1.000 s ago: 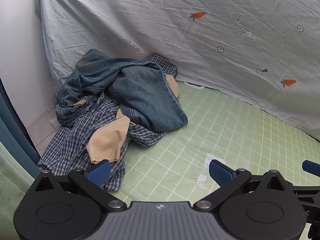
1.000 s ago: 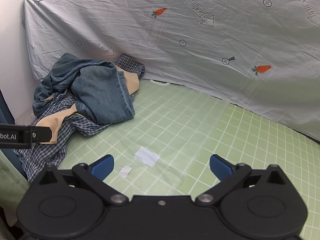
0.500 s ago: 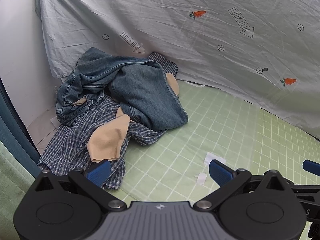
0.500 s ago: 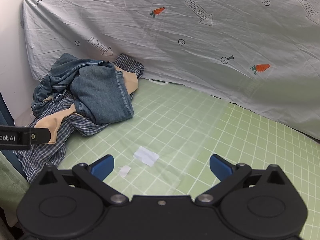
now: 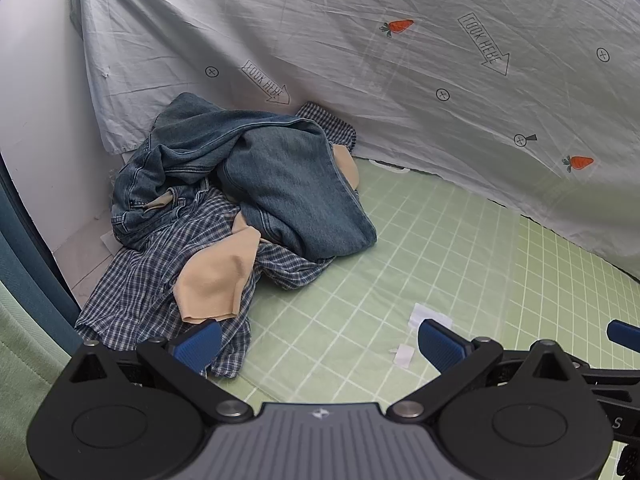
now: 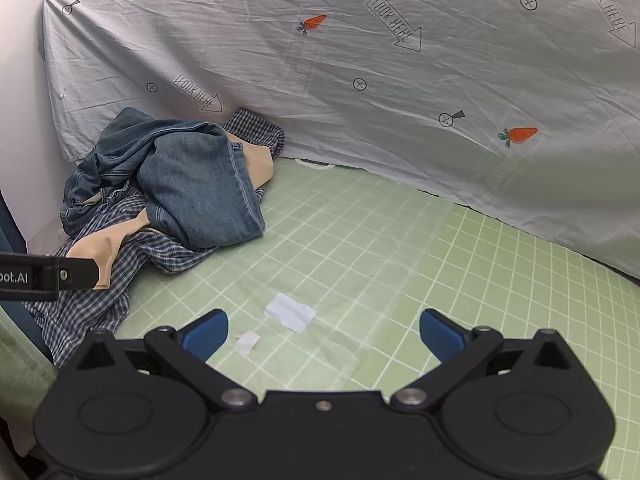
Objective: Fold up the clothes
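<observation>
Left wrist view aimed low and close at the clothes pile, right wrist view set farther right of it, pile shared by both.

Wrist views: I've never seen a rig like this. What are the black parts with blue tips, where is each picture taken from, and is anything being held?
There is no robot arm here. A person holds a two-finger gripper in each hand, and each gripper carries a fisheye camera looking forward along its fingers.

One picture is from the left gripper, the other from the right gripper. The blue tips are finger pads. Both grippers are open and hold nothing.

On the green checked mat lies an unfolded pile: jeans on top, a checked shirt and a beige garment under them. Two white paper scraps lie near the grippers. A grey printed sheet hangs behind.
</observation>
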